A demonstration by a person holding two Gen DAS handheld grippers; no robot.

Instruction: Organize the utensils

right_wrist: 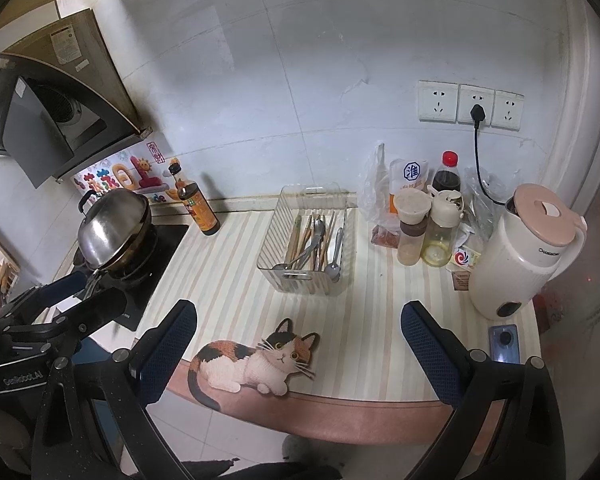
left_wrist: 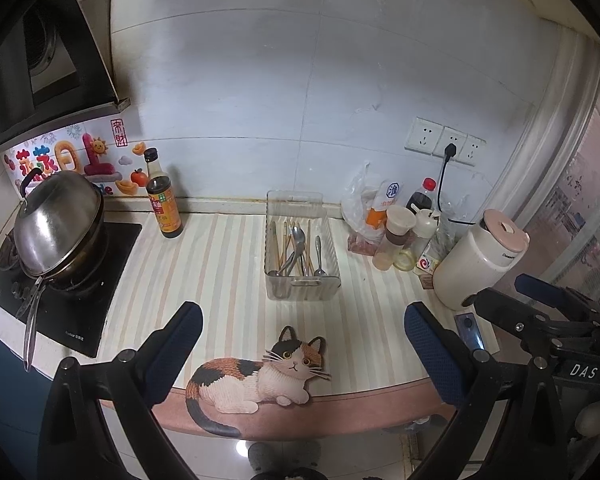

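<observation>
Striped cloth covered the counter (left_wrist: 220,264), and I took the clear bin (left_wrist: 302,288) at the middle of it as my mark. Left of the bin sat the stove with the lidded pot (left_wrist: 58,228), kept over the burner where cooking belongs, and between pot and bin stood a dark sauce bottle (left_wrist: 165,208) against the wall, handy to the stove. Right of the bin stood the white kettle (right_wrist: 524,252), close under the wall sockets, I judged for the sake of its cord. Between kettle and bin crowded the seasoning jars and bottles (right_wrist: 424,228), pushed back toward the wall so the front stayed free for work. In front of the bin, at the counter's edge, lay the cat-shaped mat (left_wrist: 260,376).

Inside the bin lay the utensils (left_wrist: 300,252): spoons and chopsticks, all lengthwise, bowls toward me, some crossing. None lay on the cloth outside it that I could see. That would fit a sorting already finished, or one where they only awaited lining up; I could not say which.

My left tongs (left_wrist: 300,344) hung before the bin with jaws spread wide and nothing between them. My right tongs (right_wrist: 300,340) were likewise agape and empty, both held back short of the bin.
</observation>
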